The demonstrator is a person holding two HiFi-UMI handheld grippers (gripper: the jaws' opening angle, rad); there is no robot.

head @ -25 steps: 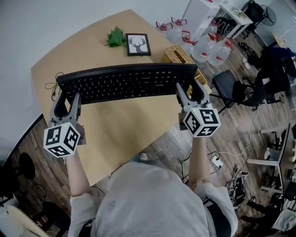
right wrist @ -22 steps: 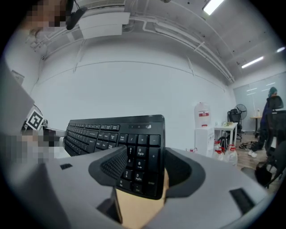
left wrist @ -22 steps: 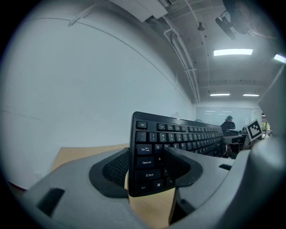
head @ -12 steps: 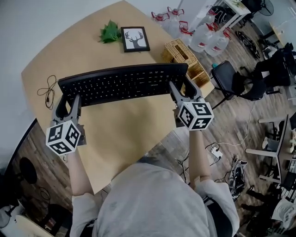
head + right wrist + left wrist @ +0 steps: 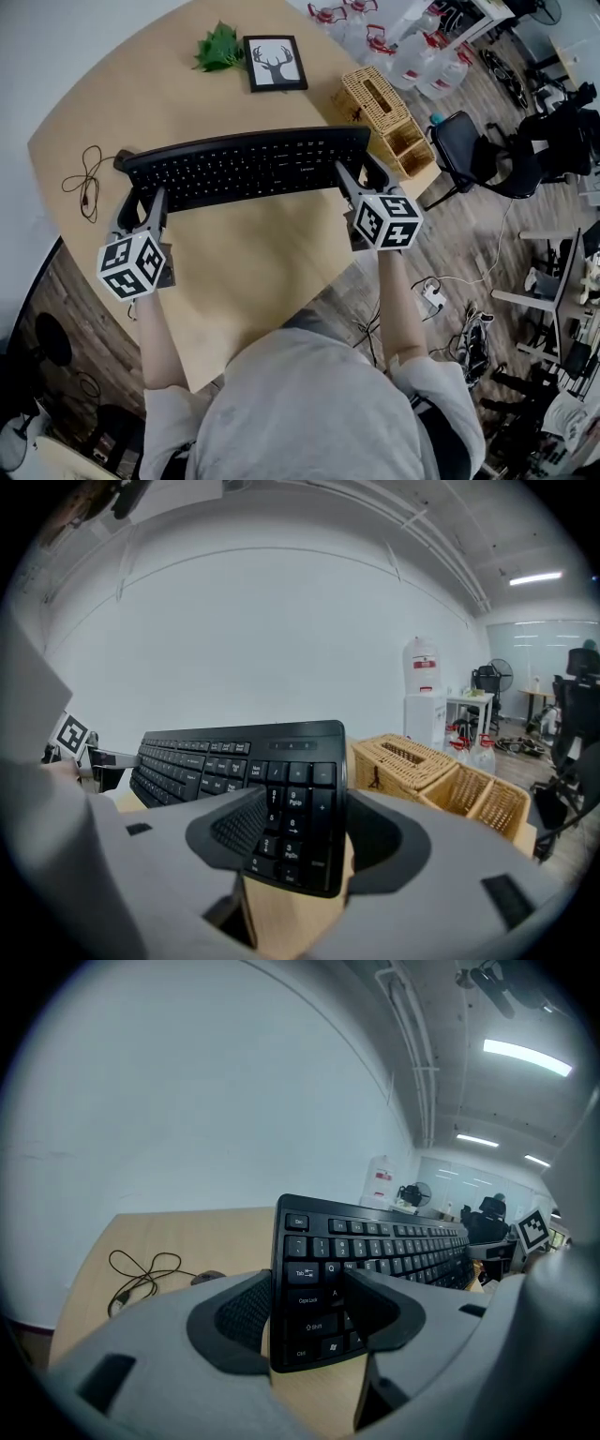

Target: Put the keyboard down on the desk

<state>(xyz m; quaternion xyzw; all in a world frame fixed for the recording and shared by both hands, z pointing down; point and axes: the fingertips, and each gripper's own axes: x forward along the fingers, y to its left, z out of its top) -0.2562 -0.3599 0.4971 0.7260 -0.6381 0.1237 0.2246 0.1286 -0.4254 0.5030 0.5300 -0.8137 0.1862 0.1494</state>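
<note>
A long black keyboard [image 5: 246, 167] hangs crosswise over the light wooden desk [image 5: 234, 253], gripped at both short ends. My left gripper [image 5: 142, 195] is shut on its left end, its dark pads [image 5: 234, 1321] pressing the keyboard [image 5: 314, 1288] by the Ctrl and Shift keys. My right gripper [image 5: 359, 175] is shut on the right end, clamping the number pad of the keyboard [image 5: 291, 808]. The keys face up and toward me. Whether the underside touches the desk cannot be told.
A thin dark cable [image 5: 80, 178] lies coiled left of the keyboard. A framed deer picture [image 5: 275, 63] and green leaf [image 5: 217, 49] sit at the far edge. Wicker baskets [image 5: 380, 103] stand at the desk's right edge, with water jugs [image 5: 412, 66] and a black chair [image 5: 464, 150] beyond it.
Both grippers have lowered the keyboard toward the desk, so it looks smaller from the head view. The grip on each end is unchanged.
</note>
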